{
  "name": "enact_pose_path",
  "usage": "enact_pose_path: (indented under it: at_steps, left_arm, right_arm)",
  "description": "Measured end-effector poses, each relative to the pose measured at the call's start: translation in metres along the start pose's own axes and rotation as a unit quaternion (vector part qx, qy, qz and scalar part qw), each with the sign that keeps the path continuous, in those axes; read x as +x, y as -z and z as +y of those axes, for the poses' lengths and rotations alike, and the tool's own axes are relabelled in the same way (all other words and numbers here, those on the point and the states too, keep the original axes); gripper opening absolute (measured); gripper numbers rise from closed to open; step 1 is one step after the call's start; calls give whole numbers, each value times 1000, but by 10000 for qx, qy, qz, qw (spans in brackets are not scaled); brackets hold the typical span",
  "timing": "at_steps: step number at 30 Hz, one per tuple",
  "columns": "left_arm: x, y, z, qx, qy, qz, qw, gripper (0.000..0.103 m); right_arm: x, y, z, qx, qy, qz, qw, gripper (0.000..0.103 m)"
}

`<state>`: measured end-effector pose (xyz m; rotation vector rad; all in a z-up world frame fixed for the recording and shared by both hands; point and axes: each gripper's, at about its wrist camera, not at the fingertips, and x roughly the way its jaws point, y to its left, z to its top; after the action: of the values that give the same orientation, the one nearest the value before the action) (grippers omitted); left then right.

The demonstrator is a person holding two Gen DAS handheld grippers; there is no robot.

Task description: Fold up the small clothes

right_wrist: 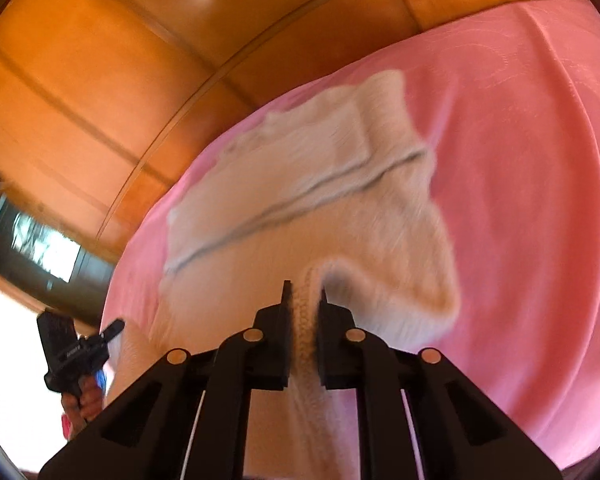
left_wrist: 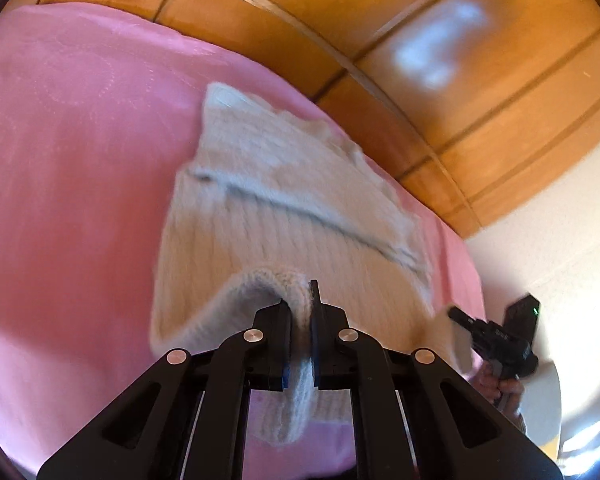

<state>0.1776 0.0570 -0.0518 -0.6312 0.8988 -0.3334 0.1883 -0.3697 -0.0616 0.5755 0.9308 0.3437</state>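
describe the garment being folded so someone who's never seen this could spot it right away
A pink bedcover fills the scene below orange wooden panelling. On it lies the cream knit garment, fuzzy and ribbed, the only clothing there, pinched by both grippers.

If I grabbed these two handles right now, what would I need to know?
Left claw: shut on the near edge of the cream sweater.
Right claw: shut on the same edge, further along.
Sweater lies on the pink sheet, its far part already folded over, its near edge lifted.
Left to do: probably carry the near edge forward over the rest, release, smooth.
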Motion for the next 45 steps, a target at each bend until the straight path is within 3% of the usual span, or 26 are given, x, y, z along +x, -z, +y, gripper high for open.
enact_pose_path:
  at_steps: [2, 6, 8, 9, 11, 13, 15, 17, 21, 23, 24, 25, 26, 27, 28, 31, 39, 45]
  left_arm:
    - [13, -18, 6, -143, -93, -27, 9999, 6]
    - [44, -56, 20, -425, -618, -48, 9972, 6]
    - [56, -70, 26, -446, -868, -5, 9952, 7]
    - [57, -73, 28, -489, -971, 13, 9941, 11]
    - [54, -77, 34, -613, -839, 34, 9946, 43]
    - [41, -72, 39, -650, -843, -165, 9942, 58]
    - [29, -65, 43, -493, -865, -291, 9946, 59]
    - [21, -50, 49, -324, -779, -172, 9963, 60]
    - [21, -14, 54, -37, -592, 152, 9981, 66]
    - [25, 0, 49, 161, -611, 250, 9977, 66]
    - [28, 6, 41, 425, -812, 174, 9956, 66]
    - [32, 7, 36, 578, -915, 171, 9940, 58]
    - [39, 7, 31, 696, -960, 229, 9927, 33]
    - [43, 7, 29, 716, -1002, 327, 9919, 25]
    - [46, 8, 26, 706, -994, 380, 9918, 19]
    - [40, 10, 15, 891, -1010, 301, 9904, 15]
    - [1, 29, 19, 623, -732, 287, 9950, 13]
    - [-38, 75, 20, 514, -627, 549, 9952, 13]
  right_arm:
    - [12, -19, -9, 170, 202, -21, 9996, 9]
    - [33, -46, -24, 451, 439, 39, 9980, 9]
    - [36, -55, -31, 607, 396, -19, 9974, 26]
    - [35, -58, -34, 671, 342, -66, 9971, 31]
    - [25, -62, -37, 670, 152, -253, 9973, 56]
    - [12, -60, -38, 631, 1, -422, 9971, 73]
    - [0, -54, -40, 510, 20, -490, 9975, 74]
    - [-8, -42, -43, 363, 115, -461, 9982, 75]
    - [-8, -13, -46, -77, 439, -190, 9988, 74]
    - [9, -2, -44, -197, 547, 61, 9983, 59]
    - [19, 0, -42, -240, 631, 127, 9976, 57]
    - [24, 2, -40, -286, 712, 138, 9970, 54]
    - [30, 3, -36, -366, 847, 133, 9956, 47]
    - [33, 4, -32, -405, 910, 144, 9949, 38]
    - [33, 3, -28, -397, 828, 206, 9956, 20]
    - [24, 7, -11, -647, 822, 130, 9944, 18]
    - [-23, 38, -8, -469, 238, 36, 9986, 16]
    - [-55, 84, -18, -334, 257, 288, 9987, 16]
